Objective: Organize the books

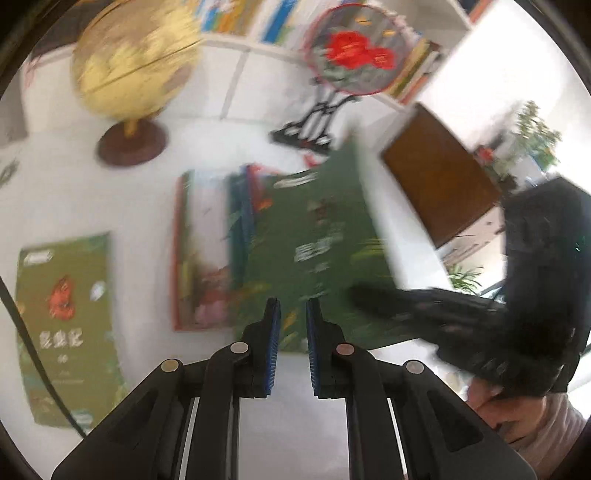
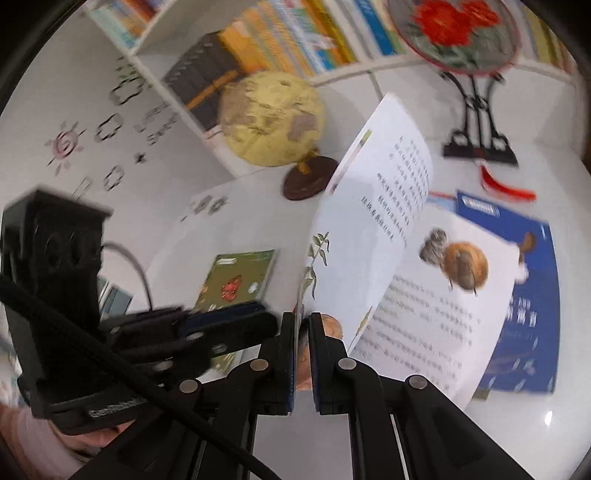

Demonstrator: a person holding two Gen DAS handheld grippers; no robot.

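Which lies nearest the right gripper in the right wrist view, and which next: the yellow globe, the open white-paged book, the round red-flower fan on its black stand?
1. Open white-paged book, between the right gripper's fingers.
2. Yellow globe, behind, left of centre.
3. Round red-flower fan, farthest, upper right by the shelves.

You have four loose books on the table: one olive-green book (image 1: pixel 66 325) at 9 o'clock, one red-edged book (image 1: pixel 199 258), one blue book (image 2: pixel 524 295) at 3 o'clock, one open book (image 2: pixel 424 295). One globe (image 2: pixel 273 118) at 11 o'clock. One round fan (image 1: pixel 354 48) at 1 o'clock.
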